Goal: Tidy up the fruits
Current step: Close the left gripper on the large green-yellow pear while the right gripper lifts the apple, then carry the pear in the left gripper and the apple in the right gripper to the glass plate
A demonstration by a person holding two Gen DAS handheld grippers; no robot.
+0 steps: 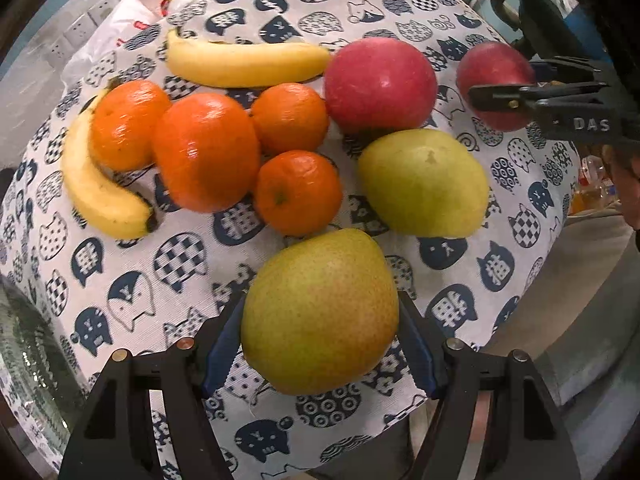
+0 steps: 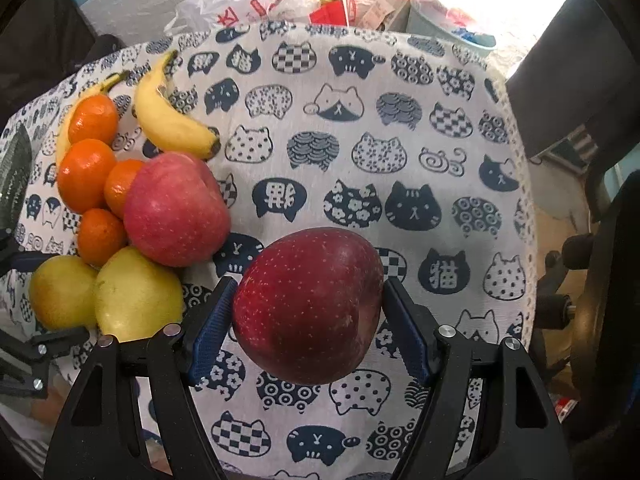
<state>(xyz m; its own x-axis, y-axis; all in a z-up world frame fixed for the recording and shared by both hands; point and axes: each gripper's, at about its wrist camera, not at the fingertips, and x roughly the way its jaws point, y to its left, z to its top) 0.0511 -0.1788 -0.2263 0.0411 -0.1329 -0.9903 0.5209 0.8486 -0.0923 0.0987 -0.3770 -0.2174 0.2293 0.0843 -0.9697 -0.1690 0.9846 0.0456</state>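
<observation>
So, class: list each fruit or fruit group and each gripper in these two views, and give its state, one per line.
Left gripper: shut on a pear.
Gripped pear: clamped between both pads.
Right gripper: shut on the dark red apple.
Dark red apple: clamped between both pads.
Second pear: lying free on the cloth.
Lighter red apple: resting free.
Four oranges: clustered, untouched.
Two bananas: lying unpeeled.

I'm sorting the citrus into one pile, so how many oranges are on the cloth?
4, clustered together: one against the left banana, the biggest beside it, one below the top banana, one nearest the pears. None looks hidden.
</observation>
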